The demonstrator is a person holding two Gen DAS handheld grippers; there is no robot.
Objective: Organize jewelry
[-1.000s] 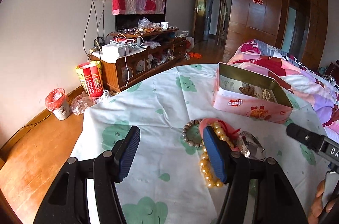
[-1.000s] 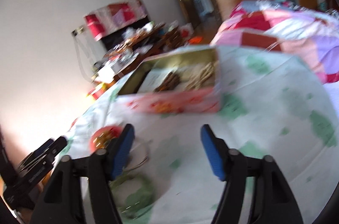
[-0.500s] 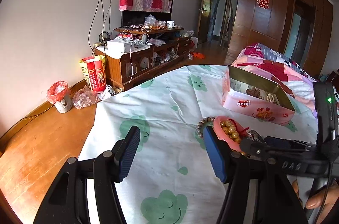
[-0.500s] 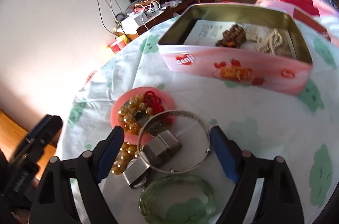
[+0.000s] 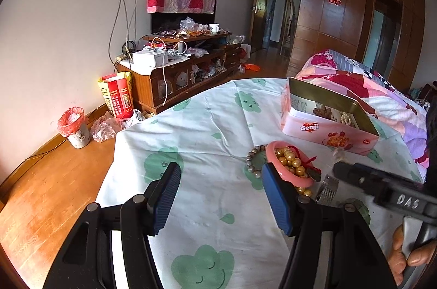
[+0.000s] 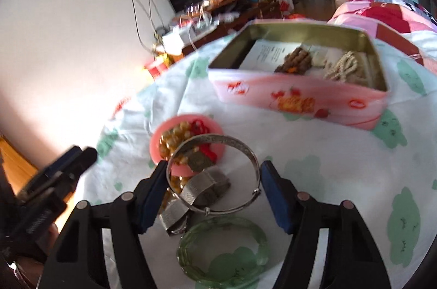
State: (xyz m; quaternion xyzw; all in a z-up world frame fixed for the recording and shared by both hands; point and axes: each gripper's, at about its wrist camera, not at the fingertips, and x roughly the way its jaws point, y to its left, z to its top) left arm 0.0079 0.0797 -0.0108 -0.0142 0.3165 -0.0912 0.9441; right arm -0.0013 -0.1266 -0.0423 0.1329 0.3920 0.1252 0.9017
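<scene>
Cloud-printed white cloth [image 5: 207, 141] covers the counter, where loose jewelry sits heaped beside the open pink rectangular tin [image 6: 297, 95], presumably the place it all goes. The right tongs [image 6: 214, 193] gape wide on either side of the thin silver metal bangle [image 6: 218, 174], which leans on a mesh watch strap [image 6: 204, 187], likely lining up a grab. Half a second ago they stood farther back. The left tongs [image 5: 221, 193] hang open and idle, much as before.
</scene>
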